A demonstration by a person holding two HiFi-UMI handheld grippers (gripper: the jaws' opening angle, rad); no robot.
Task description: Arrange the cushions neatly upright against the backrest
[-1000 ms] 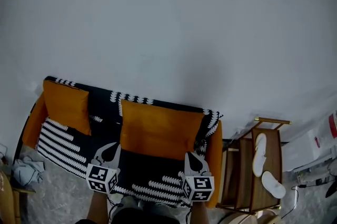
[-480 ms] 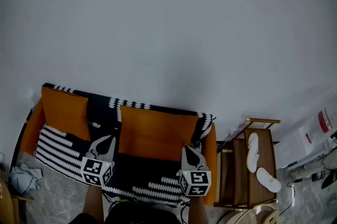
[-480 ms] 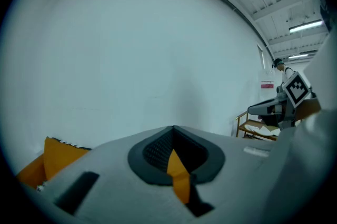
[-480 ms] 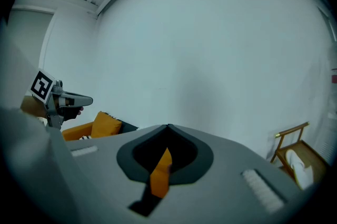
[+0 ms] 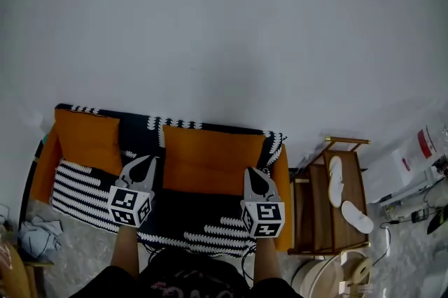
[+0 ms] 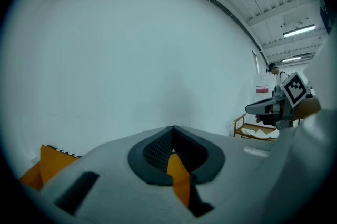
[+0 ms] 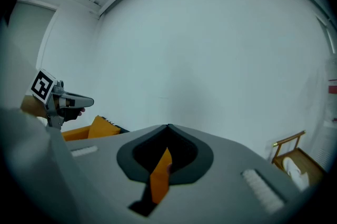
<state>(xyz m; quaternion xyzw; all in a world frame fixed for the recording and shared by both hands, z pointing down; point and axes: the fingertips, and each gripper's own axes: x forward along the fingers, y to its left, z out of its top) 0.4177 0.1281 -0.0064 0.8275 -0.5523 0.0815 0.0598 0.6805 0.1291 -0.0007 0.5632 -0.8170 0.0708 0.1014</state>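
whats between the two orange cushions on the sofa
A strip of the black-and-white sofa cover separates the small cushion and the large cushion, shown in the head view.

An orange sofa (image 5: 40, 167) sits draped in a black-and-white patterned throw (image 5: 80, 188). A small orange cushion (image 5: 87, 139) leans against the backrest at its left end. A large orange cushion (image 5: 213, 160) stands upright toward the right.

Two grey, pointed tools: left gripper (image 5: 145, 165) and right gripper (image 5: 253, 178), each backed by a white cube (image 5: 129, 205) bearing black square markers. Dark ribbed pads (image 6: 152, 150) set in smooth grey shells. Below, a dark top (image 5: 183, 281).
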